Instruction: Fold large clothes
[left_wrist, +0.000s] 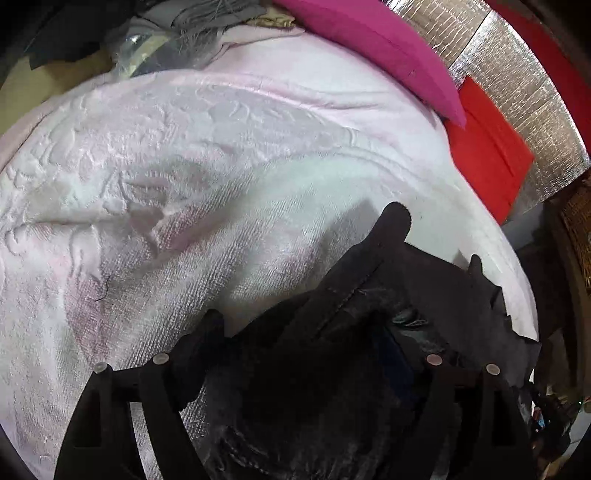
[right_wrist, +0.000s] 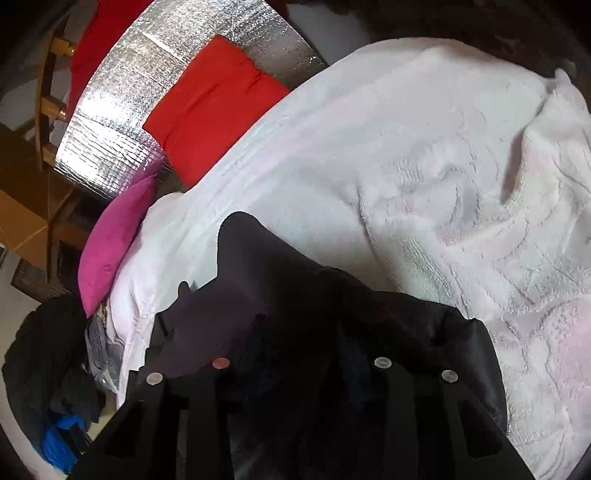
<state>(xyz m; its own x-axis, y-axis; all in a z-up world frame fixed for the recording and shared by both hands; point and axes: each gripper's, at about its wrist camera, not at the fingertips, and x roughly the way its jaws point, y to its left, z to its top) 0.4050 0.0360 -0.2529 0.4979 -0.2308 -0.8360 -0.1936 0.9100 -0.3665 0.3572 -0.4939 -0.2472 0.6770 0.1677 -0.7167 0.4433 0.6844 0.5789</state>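
A black garment (left_wrist: 391, 229) lies bunched on the pale pink bedspread (left_wrist: 184, 166), near its right edge. My left gripper (left_wrist: 332, 314) stands wide over it. Its left fingertip (left_wrist: 212, 325) shows beside the cloth, while the other finger is lost in the black folds. In the right wrist view the same black garment (right_wrist: 251, 251) rises in a peak above the bedspread (right_wrist: 443, 166). My right gripper (right_wrist: 351, 325) sits narrower, with the dark cloth gathered between its fingers, whose tips merge with the fabric.
A magenta pillow (left_wrist: 369, 37) (right_wrist: 110, 243) and a red cushion (left_wrist: 491, 155) (right_wrist: 214, 110) lie along the bed's edge by silver foil sheeting (left_wrist: 517, 74) (right_wrist: 166, 48). Grey and dark clothes (left_wrist: 184, 22) pile at the bed's corner. A dark heap (right_wrist: 44, 350) lies on the floor.
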